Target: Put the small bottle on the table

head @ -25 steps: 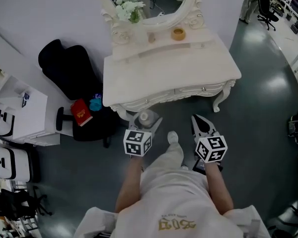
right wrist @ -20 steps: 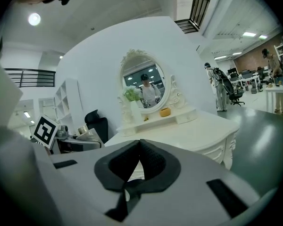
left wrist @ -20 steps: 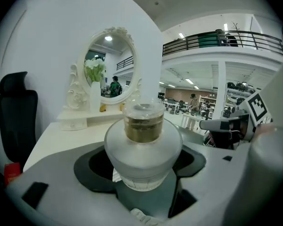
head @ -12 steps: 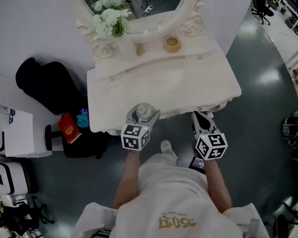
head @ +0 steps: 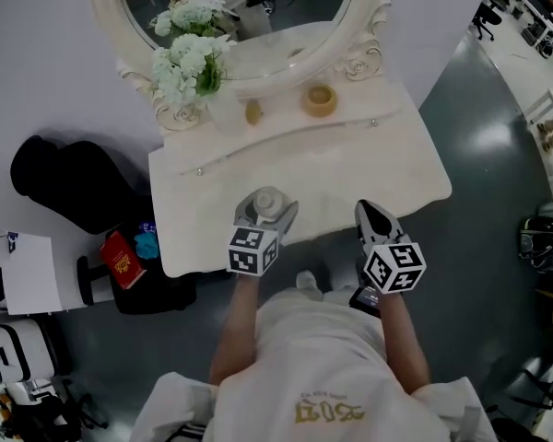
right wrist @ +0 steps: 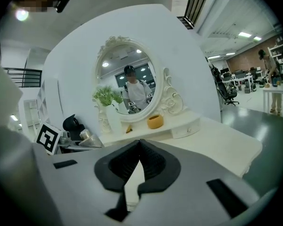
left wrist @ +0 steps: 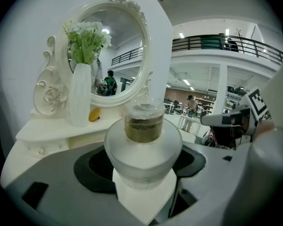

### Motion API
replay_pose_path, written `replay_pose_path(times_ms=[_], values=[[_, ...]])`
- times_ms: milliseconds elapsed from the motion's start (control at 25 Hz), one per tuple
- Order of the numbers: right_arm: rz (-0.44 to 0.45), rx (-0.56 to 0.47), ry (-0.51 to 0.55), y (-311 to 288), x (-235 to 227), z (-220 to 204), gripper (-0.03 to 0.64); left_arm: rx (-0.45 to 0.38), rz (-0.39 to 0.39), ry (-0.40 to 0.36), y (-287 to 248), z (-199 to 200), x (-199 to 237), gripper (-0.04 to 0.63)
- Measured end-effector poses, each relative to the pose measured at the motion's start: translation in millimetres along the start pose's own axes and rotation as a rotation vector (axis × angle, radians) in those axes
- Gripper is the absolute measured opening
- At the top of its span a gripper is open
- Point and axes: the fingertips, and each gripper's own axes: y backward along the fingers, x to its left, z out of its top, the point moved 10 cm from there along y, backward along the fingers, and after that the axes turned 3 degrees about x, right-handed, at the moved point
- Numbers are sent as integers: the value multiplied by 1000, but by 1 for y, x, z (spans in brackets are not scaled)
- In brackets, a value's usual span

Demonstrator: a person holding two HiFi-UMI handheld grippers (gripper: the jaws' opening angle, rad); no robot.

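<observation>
The bottle (left wrist: pixel 142 147) is not yet on the table (head: pixel 387 168). It sits upright between the jaws of the left gripper (head: pixel 266 209), which stand wide and clasp its frosted body on both sides; its clear cap and amber neck stick up above them. In the head view it is at lower centre, over the front strip of the tabletop, just in from the near edge. No view shows whether its base touches the top, so I judge it as carried to the spot but not set down. What is left is to lower it, let go and draw the gripper back.

The right gripper (head: pixel 369 215) is at lower right of the head view, near the table's front edge, jaws pressed together with nothing between them. It has no part in the step in hand.

The tabletop ahead of the bottle is bare, so nothing blocks the placing. The other things sit well apart along the raised back shelf, in the upper part of the frame: a vase (head: pixel 186 109) of white flowers at upper left, a small yellow piece (head: pixel 252 111) beside it, and a yellow pot (head: pixel 320 99) to the right, all under the oval mirror (head: pixel 286 7). On the floor at the left are a black bag (head: pixel 64 182), a red book (head: pixel 122 258) and a teal thing (head: pixel 147 245), clear of the work. The one risk I see is the near edge: the bottle is close to it.
</observation>
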Motion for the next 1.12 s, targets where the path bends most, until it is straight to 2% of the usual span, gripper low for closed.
replay_pose_path(times_ms=[120,280,720,1120], values=[[-28,-16,3,-2,-10,10,12,2,-14,-1,-9,4,2,350],[-39,-18,-3,-9,-16,15,12,15,-25,-40,-20,11,4,350],[22,30,30,-51,-29,21,12,17,-11,-26,-52,27,17,350],[38,104,41,-82,-48,15,12,63,-4,0,-83,17,27,350]])
